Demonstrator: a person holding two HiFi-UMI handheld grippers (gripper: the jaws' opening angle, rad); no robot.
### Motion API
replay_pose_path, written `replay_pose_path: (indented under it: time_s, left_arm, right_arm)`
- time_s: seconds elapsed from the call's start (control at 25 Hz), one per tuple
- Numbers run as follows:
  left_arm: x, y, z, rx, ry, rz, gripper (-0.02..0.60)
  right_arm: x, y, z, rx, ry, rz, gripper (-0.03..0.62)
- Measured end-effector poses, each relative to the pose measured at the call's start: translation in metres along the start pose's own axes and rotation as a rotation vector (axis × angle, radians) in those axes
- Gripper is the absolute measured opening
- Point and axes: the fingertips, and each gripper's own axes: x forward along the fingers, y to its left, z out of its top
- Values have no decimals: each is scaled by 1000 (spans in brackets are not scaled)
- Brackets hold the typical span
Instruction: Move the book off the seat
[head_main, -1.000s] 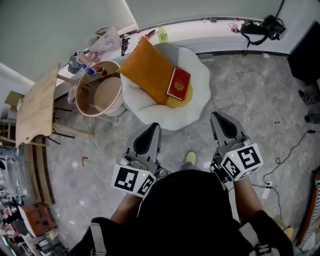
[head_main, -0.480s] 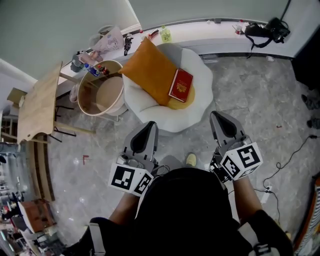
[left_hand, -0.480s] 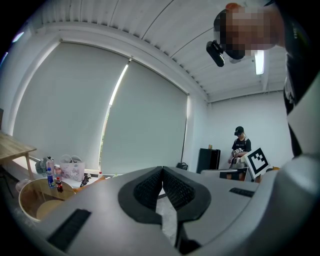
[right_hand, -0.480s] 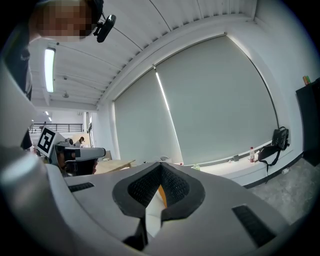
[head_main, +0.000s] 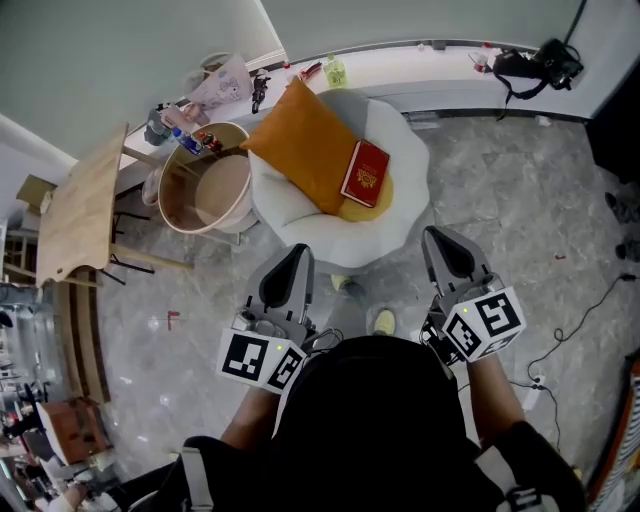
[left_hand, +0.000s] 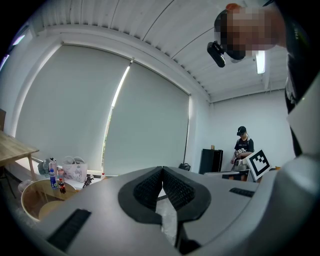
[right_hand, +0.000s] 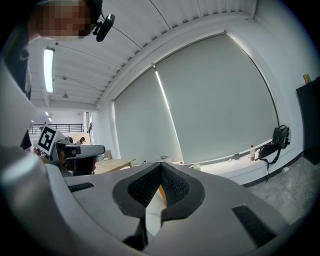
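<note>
— How many books do you see?
— One red book (head_main: 366, 172). It lies on the one orange cushion (head_main: 305, 140) on the one white chair (head_main: 402, 215).
— And your tools?
— I hold two: the left gripper (head_main: 297, 252) and the right gripper (head_main: 437, 234). Each has its jaws pressed together on nothing, well apart from the book.

The head view looks steeply down from above the person onto the seat (head_main: 405, 195) close ahead, while both gripper views face nearly level along their jaws toward the window ledge (head_main: 400, 62), also in the head view.
</note>
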Motion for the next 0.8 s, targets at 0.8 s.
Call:
replay_pose_path:
  time_s: [0.8]
  left_arm:
    - [62, 84, -8, -64, 23, 43, 12]
  right_arm:
    - [98, -22, 13, -18, 56, 19, 6]
